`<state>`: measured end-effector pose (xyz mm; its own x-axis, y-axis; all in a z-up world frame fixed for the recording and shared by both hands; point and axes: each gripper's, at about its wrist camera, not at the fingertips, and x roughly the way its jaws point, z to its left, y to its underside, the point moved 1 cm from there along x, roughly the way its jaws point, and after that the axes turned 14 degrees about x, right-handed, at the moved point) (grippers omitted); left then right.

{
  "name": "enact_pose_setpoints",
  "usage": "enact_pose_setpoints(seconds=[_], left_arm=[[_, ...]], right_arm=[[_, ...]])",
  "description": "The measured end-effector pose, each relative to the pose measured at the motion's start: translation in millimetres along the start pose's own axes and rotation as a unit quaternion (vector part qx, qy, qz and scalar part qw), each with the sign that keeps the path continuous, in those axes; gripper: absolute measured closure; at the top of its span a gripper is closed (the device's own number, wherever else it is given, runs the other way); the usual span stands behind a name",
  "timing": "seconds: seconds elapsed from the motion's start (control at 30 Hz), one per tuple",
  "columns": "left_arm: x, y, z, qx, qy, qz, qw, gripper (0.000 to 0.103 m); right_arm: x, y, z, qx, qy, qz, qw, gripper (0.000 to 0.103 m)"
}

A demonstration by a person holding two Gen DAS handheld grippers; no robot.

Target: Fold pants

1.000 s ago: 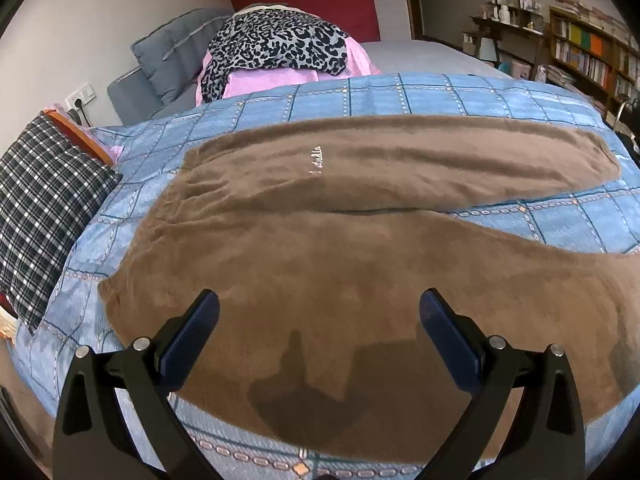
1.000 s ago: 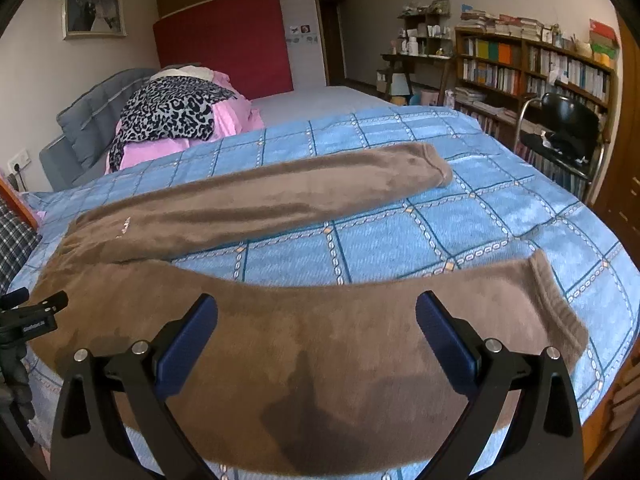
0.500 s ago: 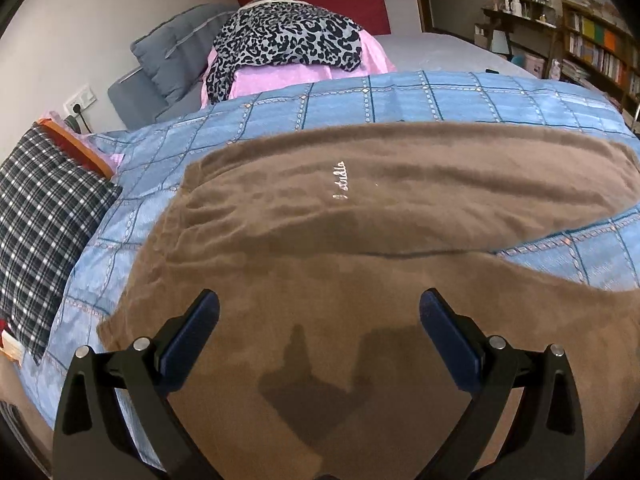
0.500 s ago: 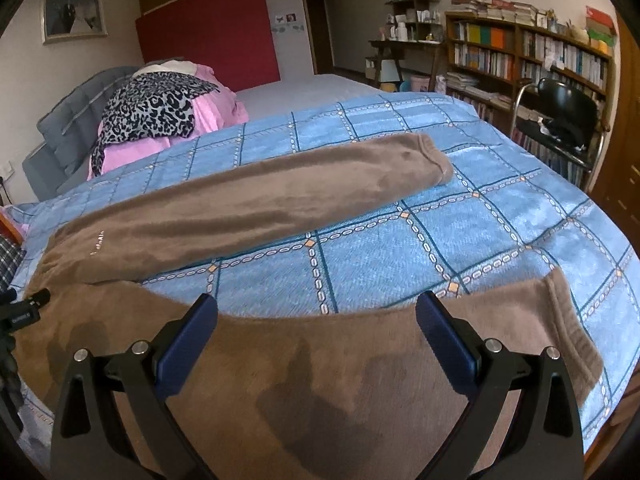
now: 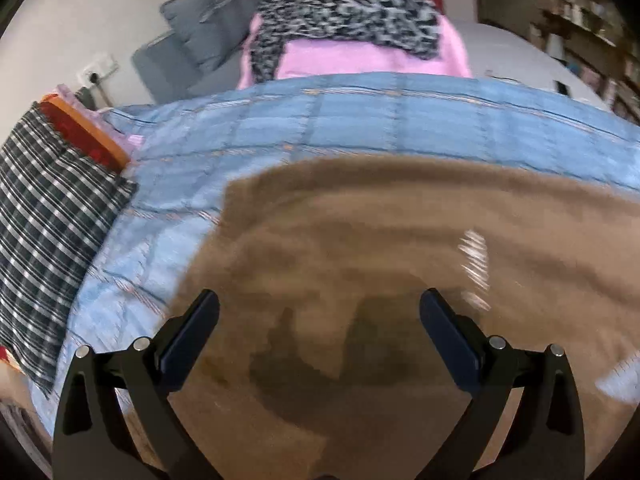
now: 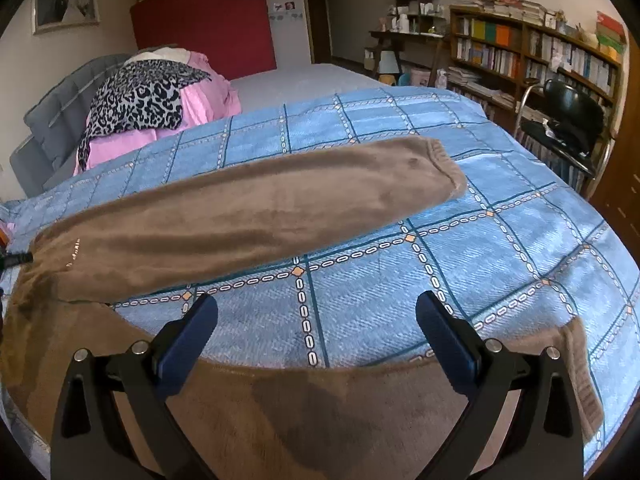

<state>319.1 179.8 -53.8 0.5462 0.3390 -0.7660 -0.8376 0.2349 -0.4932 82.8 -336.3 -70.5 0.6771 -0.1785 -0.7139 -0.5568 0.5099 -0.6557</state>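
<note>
The brown fleece pants (image 6: 248, 220) lie spread flat on the bed, on top of a blue checked bedspread (image 6: 500, 248). In the right wrist view the far leg runs from the waist at 9 o'clock out to its cuff (image 6: 448, 168) at about 1 o'clock, while the near leg (image 6: 320, 408) crosses the bottom of the frame and ends in a ribbed cuff at 4 o'clock. A wedge of bare bedspread separates the two legs. A small pale logo (image 6: 74, 254) sits on the fabric near the waist.

The right gripper (image 6: 316, 328) hovers over the near leg's upper edge with its jaws spread wide and nothing between them; its blue pads (image 6: 188, 336) frame bedspread and fleece. The left gripper (image 5: 318, 320) hangs above the waist end of the pants (image 5: 400, 248) (this view is smeared by motion blur, so the fabric's folds are hard to read), and its jaws are likewise released and empty. The gripper's shadow falls on the fleece between the pads.

Further out, a plaid cushion (image 5: 44, 232) lies at 9 o'clock in the left view, just beside the bedspread's edge. At 12 o'clock a leopard-print garment (image 5: 344, 12) is draped over pink bedding (image 5: 360, 60), with grey pillows (image 5: 200, 12) beside it at 11 o'clock. In the right view a red headboard panel (image 6: 204, 16) stands behind, a bookshelf (image 6: 532, 52) fills 2 o'clock, and a black chair (image 6: 572, 116) stands near the bed's far corner.
</note>
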Motion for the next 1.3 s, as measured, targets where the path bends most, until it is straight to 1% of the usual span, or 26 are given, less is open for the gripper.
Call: enact_pose_setpoints(seconds=[0.07, 0.13, 0.33, 0.43, 0.53, 0.63, 0.77, 0.87, 0.93, 1.0, 1.03, 1.07, 1.1, 1.17, 1.27, 1.3], left_arm=[[16.8, -10.5, 15.6, -0.008, -0.003, -0.002, 1.0000, 0.002], [32.2, -19.7, 27.2, -0.012, 0.003, -0.001, 0.9999, 0.002], [93.3, -43.5, 63.8, -0.046, 0.039, 0.013, 0.9981, 0.002], [115.6, -49.2, 80.6, -0.072, 0.049, 0.018, 0.9961, 0.002], [135.9, -54.0, 93.9, -0.098, 0.071, 0.022, 0.9924, 0.002], [152.2, -59.5, 95.3, -0.106, 0.098, 0.033, 0.9890, 0.002], [173.9, -64.5, 89.6, -0.102, 0.106, 0.053, 0.9877, 0.002], [180.2, -66.8, 84.9, -0.095, 0.101, 0.055, 0.9888, 0.003], [181.8, -67.2, 82.5, -0.092, 0.094, 0.053, 0.9899, 0.010], [180.6, -65.6, 83.4, -0.092, 0.085, 0.054, 0.9906, 0.028], [179.2, -64.3, 85.3, -0.095, 0.083, 0.053, 0.9906, 0.033], [177.1, -62.4, 88.6, -0.101, 0.084, 0.052, 0.9900, 0.045], [174.8, -59.7, 92.3, -0.107, 0.086, 0.051, 0.9892, 0.055], [168.1, -55.0, 100.0, -0.122, 0.108, 0.044, 0.9857, 0.062], [151.4, -50.9, 105.1, -0.123, 0.125, 0.021, 0.9843, 0.065], [144.7, -49.9, 106.1, -0.120, 0.127, 0.013, 0.9845, 0.065]], right_arm=[[7.2, 0.7, 0.3, -0.001, 0.002, 0.006, 1.000, 0.005], [16.1, 1.9, 1.5, -0.002, 0.005, 0.014, 1.000, 0.005], [31.6, 3.4, 9.6, -0.007, 0.011, 0.025, 1.000, 0.005], [34.3, 3.6, 12.3, -0.009, 0.012, 0.025, 1.000, 0.005], [38.0, 3.0, 13.4, -0.009, 0.015, 0.027, 0.999, 0.005], [43.4, 2.4, 14.4, -0.008, 0.019, 0.029, 0.999, 0.005], [53.0, 0.1, 14.8, -0.005, 0.021, 0.035, 0.999, 0.005], [57.6, -2.7, 14.2, -0.002, 0.021, 0.037, 0.999, 0.005], [60.3, -5.2, 13.6, -0.004, 0.024, 0.034, 0.999, 0.005], [62.8, -8.1, 12.3, -0.005, 0.028, 0.030, 0.999, 0.005], [65.2, -11.1, 10.4, -0.003, 0.030, 0.029, 0.999, 0.005], [67.4, -13.8, 8.0, 0.000, 0.031, 0.028, 0.999, 0.005], [70.5, -17.8, 5.1, 0.005, 0.032, 0.028, 0.999, 0.005], [77.1, -29.4, -5.0, 0.018, 0.035, 0.025, 0.999, 0.005], [89.6, -53.3, -21.7, 0.030, 0.045, 0.020, 0.998, 0.011], [93.7, -60.2, -26.6, 0.034, 0.045, 0.019, 0.998, 0.014]])
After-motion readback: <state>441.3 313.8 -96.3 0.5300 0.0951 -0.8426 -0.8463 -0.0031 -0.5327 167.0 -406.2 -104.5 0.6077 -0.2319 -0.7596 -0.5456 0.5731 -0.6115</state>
